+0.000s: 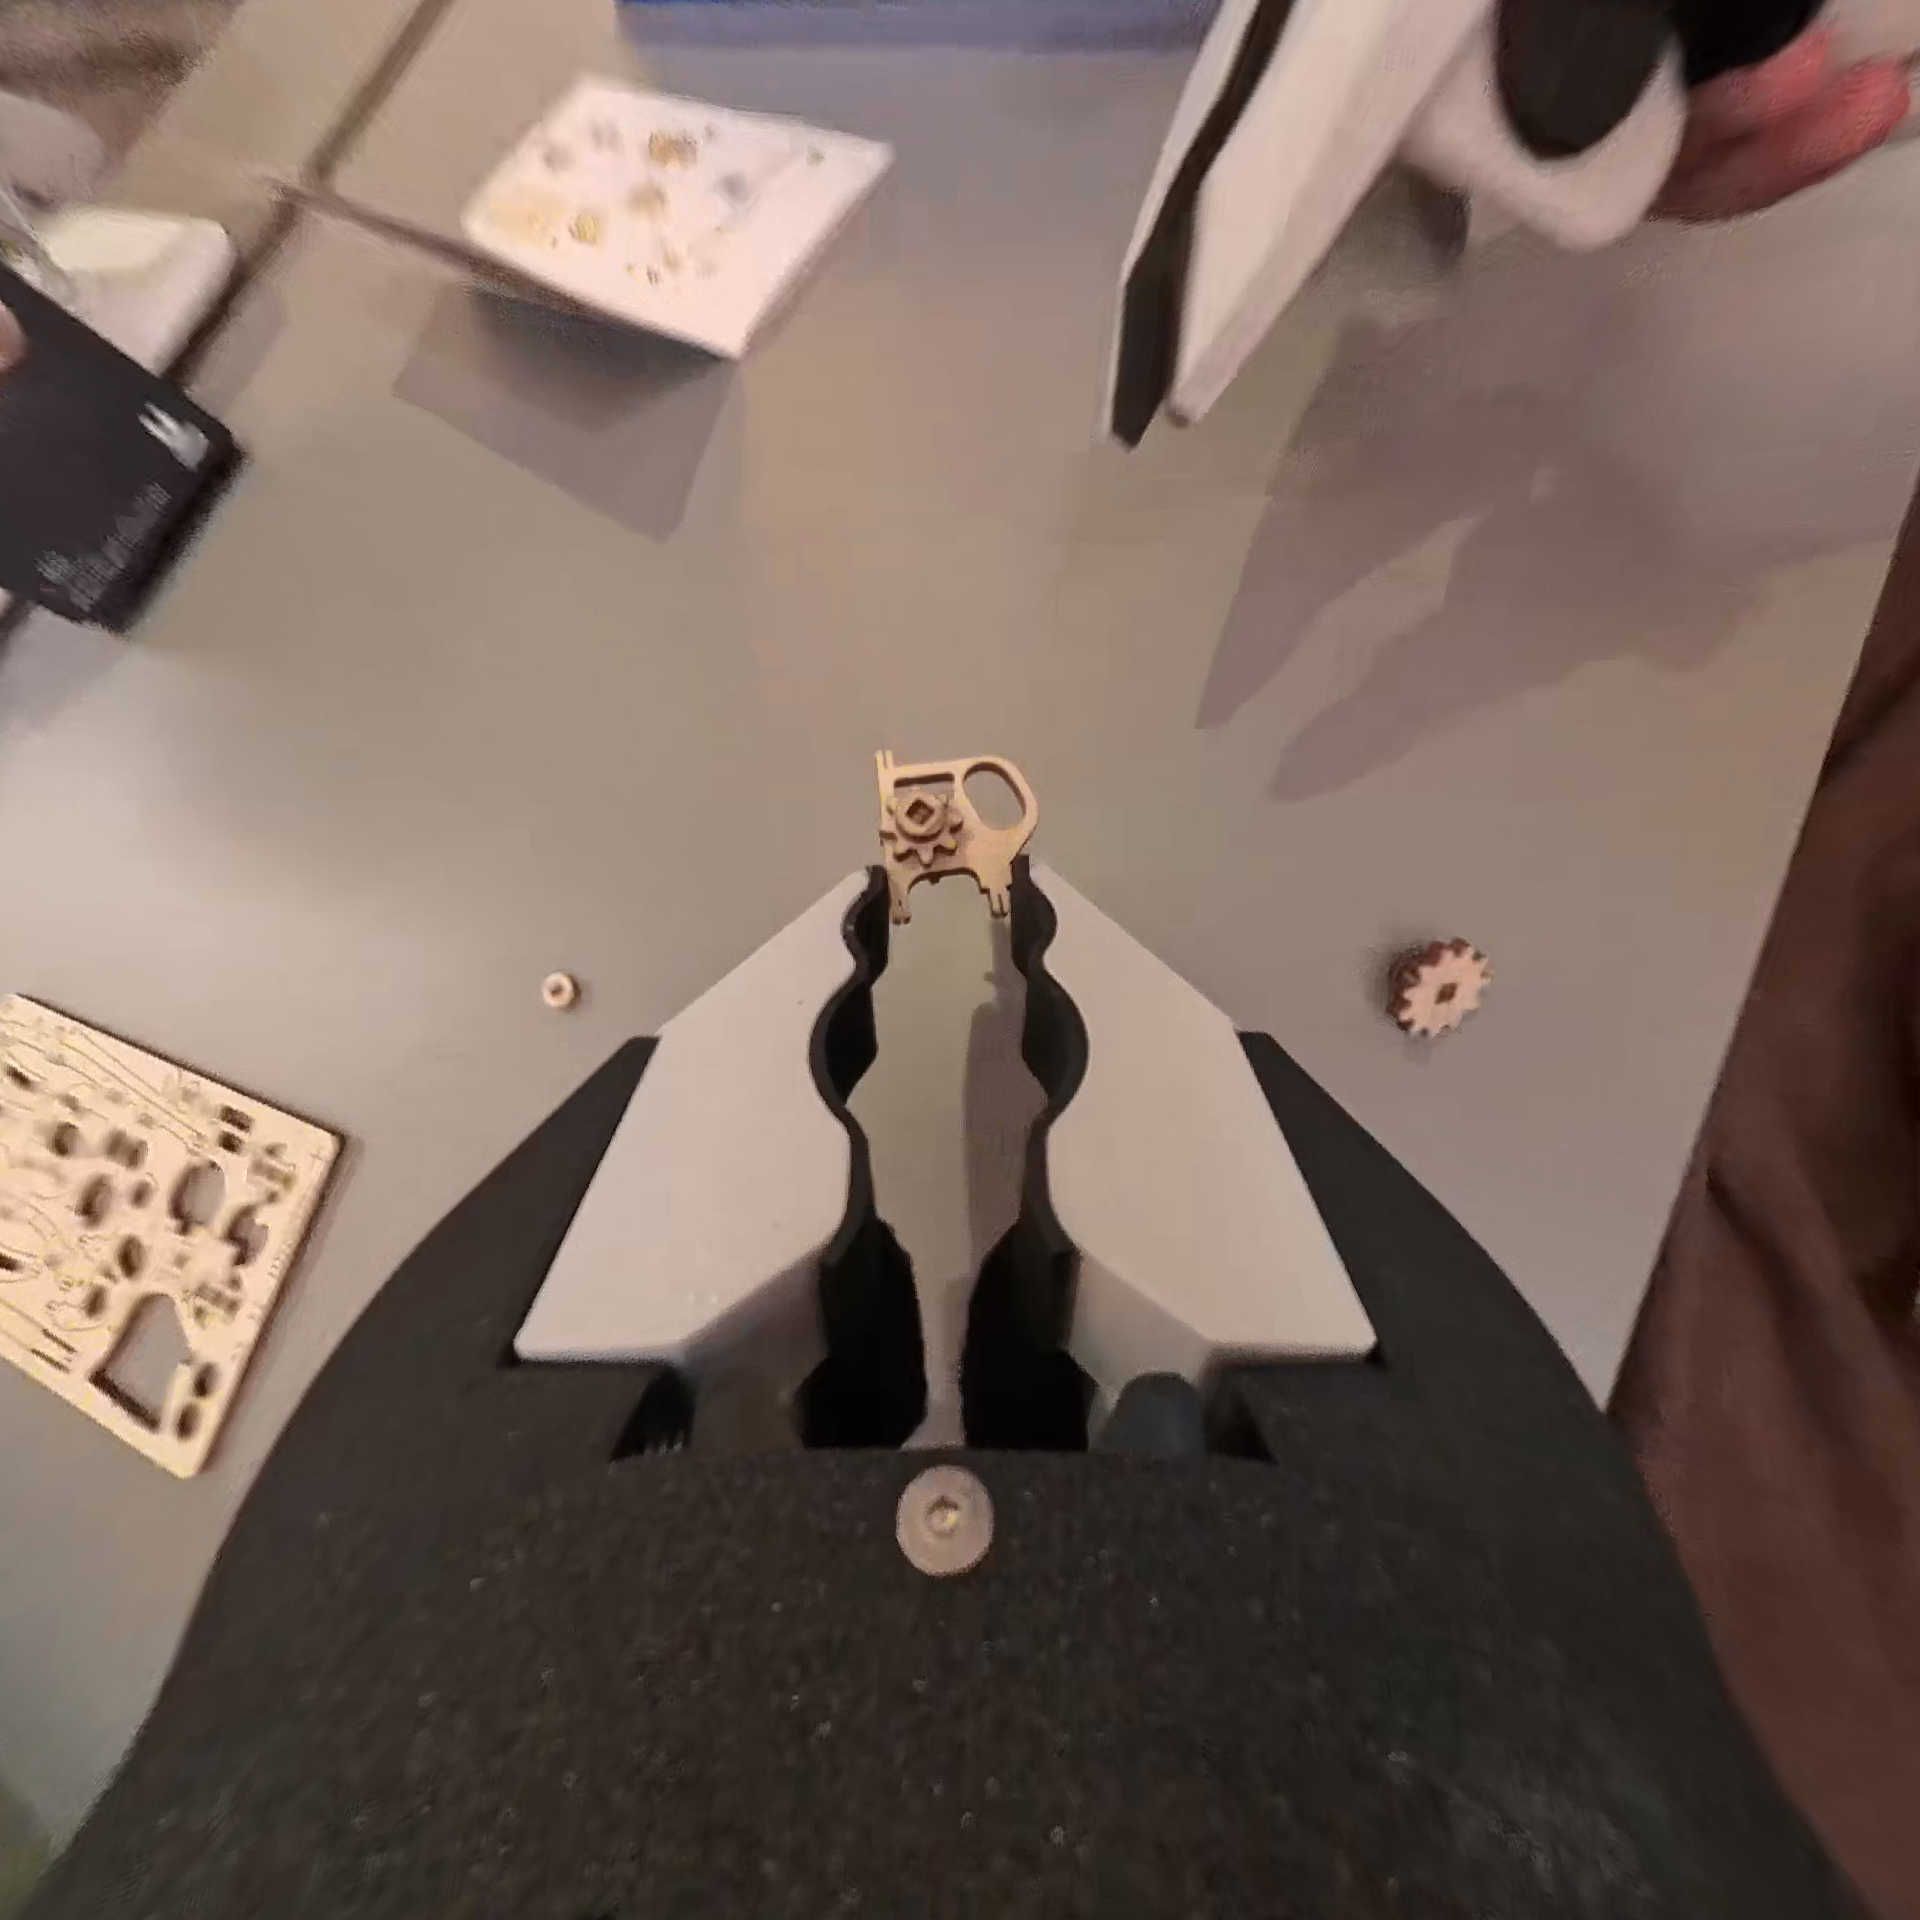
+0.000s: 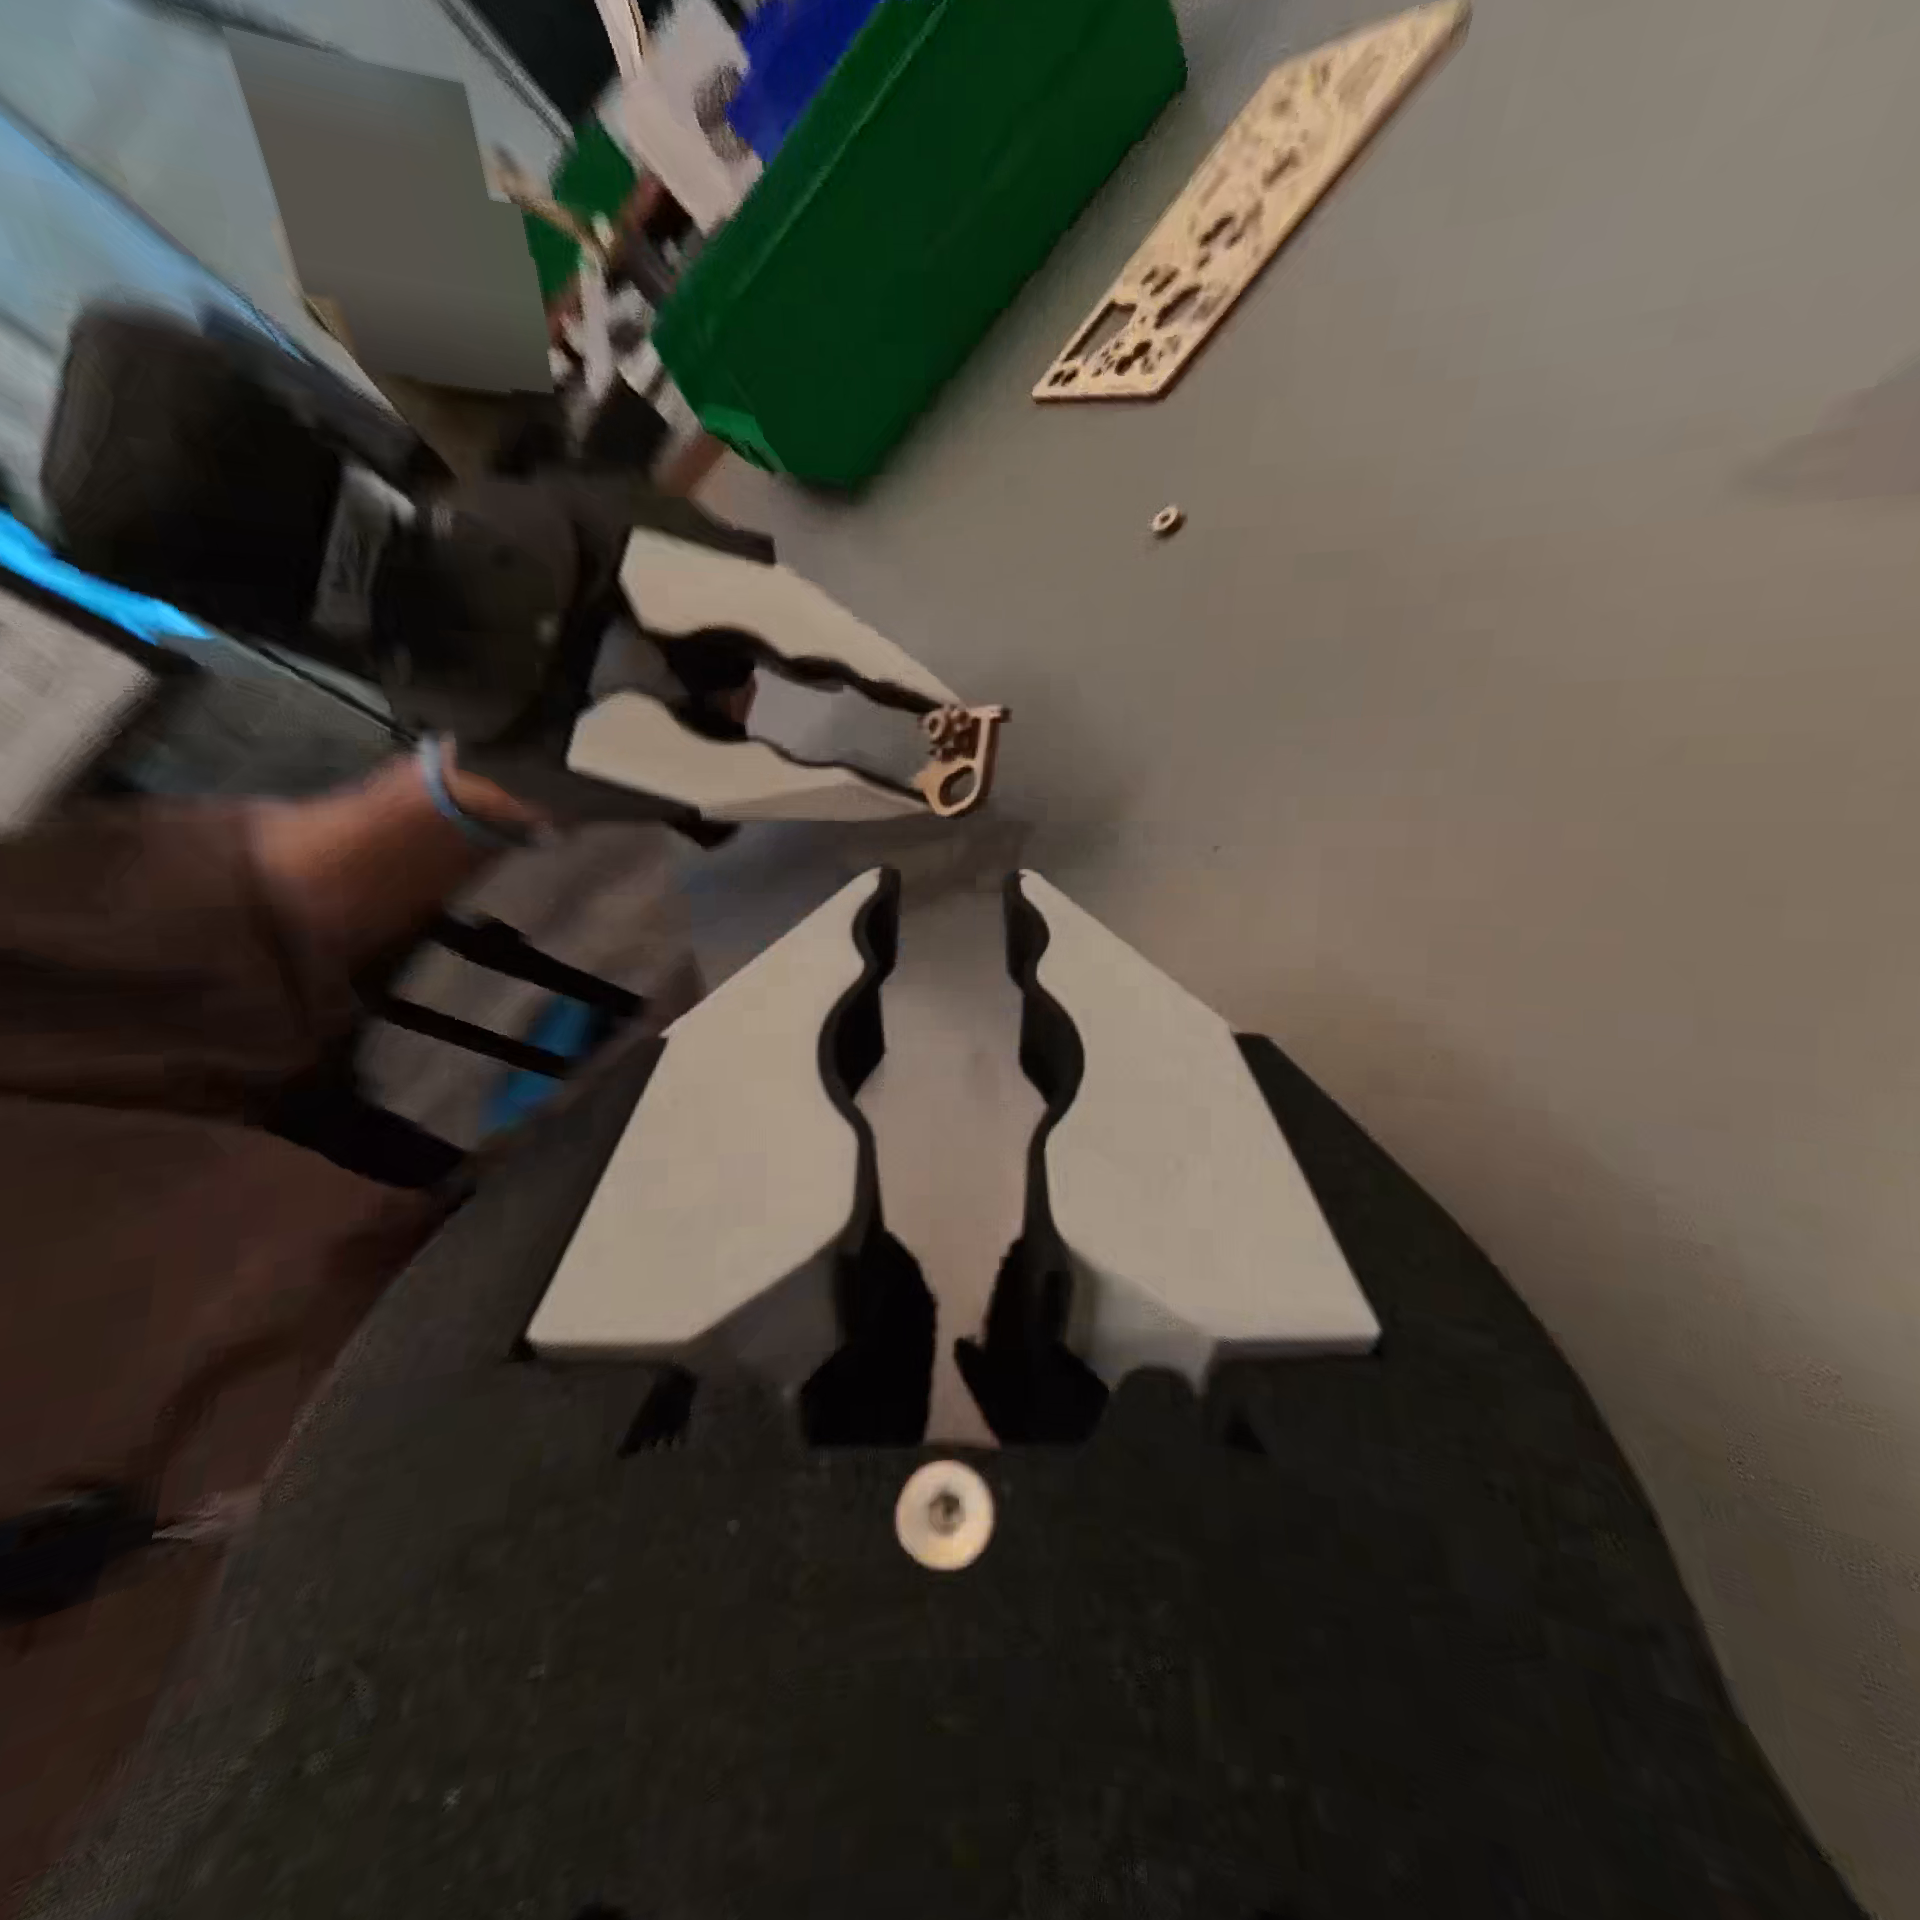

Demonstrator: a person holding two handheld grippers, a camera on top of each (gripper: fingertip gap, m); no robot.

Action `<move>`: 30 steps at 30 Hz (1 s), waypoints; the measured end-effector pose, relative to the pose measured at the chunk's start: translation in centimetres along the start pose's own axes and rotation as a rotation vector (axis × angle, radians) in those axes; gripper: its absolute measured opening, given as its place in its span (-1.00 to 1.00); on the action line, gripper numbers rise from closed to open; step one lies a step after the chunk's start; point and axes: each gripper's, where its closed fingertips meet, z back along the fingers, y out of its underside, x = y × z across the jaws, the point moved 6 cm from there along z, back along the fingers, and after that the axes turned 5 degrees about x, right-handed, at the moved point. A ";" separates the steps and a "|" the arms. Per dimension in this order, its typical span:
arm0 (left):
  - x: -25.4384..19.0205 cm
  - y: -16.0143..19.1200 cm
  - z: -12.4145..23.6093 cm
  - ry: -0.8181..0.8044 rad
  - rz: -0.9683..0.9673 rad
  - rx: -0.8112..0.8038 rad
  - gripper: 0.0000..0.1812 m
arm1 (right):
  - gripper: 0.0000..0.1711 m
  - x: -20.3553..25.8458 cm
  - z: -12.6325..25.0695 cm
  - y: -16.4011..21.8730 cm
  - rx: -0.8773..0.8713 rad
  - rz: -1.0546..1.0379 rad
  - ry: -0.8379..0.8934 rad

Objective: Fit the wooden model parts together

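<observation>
Where the grey table [image 1: 727, 644] fills both views: green box [image 2: 904, 229] and cluttered room behind at its far edge, black card [image 1: 94, 468] and white tray of bits [image 1: 675, 208] farther along. Flat on it, punched wooden sheet [image 1: 135, 1226], loose gear [image 1: 1439, 987], tiny ring [image 1: 561, 990]. Left gripper [image 1: 951, 883] clamped on the wooden frame piece [image 1: 956, 821] above the table; right gripper [image 2: 951, 883] parted, holding nothing.

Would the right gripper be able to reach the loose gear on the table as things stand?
Probably yes: the right gripper is open and empty, and the gear lies alone on the bare table, beside the left gripper holding the wooden part.
</observation>
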 end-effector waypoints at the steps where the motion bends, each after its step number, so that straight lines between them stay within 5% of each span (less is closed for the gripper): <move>1: 0.4 0.7 -0.5 0.013 0.029 0.039 -0.76 | -0.76 0.4 -0.3 0.1 -0.002 0.112 0.036; 7: 2.0 3.0 -1.9 0.074 0.215 0.108 -0.77 | -0.72 1.4 -2.1 1.1 0.088 0.339 0.145; 23: 3.0 4.1 -1.6 0.209 0.304 -0.014 -0.76 | -0.76 -1.1 2.6 -0.3 -0.040 0.200 0.220; 30: 4.0 4.1 0.2 0.245 0.393 -0.163 -0.58 | -0.74 -3.1 5.7 0.0 -0.081 0.155 0.292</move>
